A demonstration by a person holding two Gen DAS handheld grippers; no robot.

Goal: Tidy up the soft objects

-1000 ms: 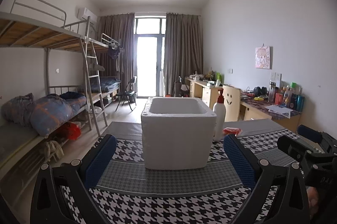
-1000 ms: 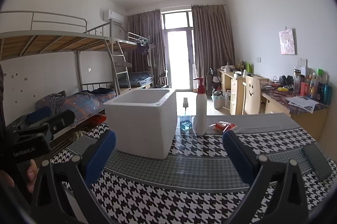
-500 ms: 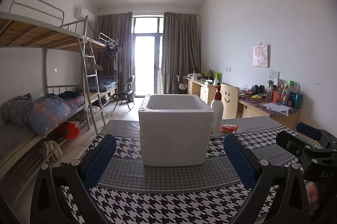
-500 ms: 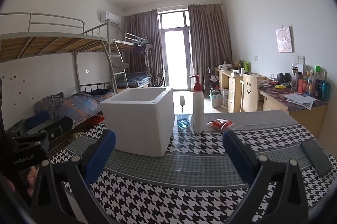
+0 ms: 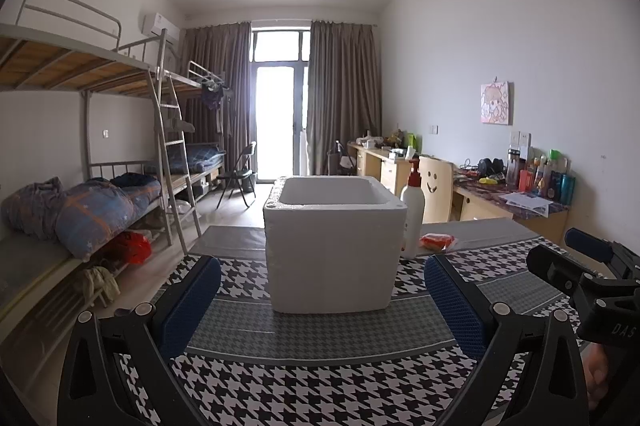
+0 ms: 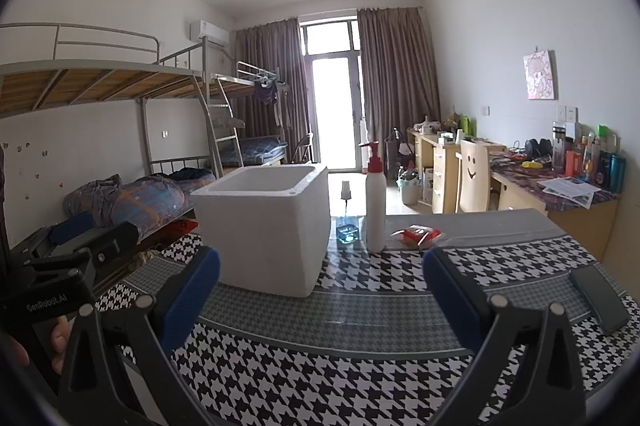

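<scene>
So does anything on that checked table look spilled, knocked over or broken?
Nothing stands out. The white foam box, pump bottle and small glass bottle stand upright, and the red packet lies flat on the table.

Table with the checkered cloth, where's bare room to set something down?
Free: the table between both open grippers and the foam box, and the stretch between the red packet and the phone. Crowded: beside the box, where the pump bottle, small glass bottle and packet cluster.
</scene>
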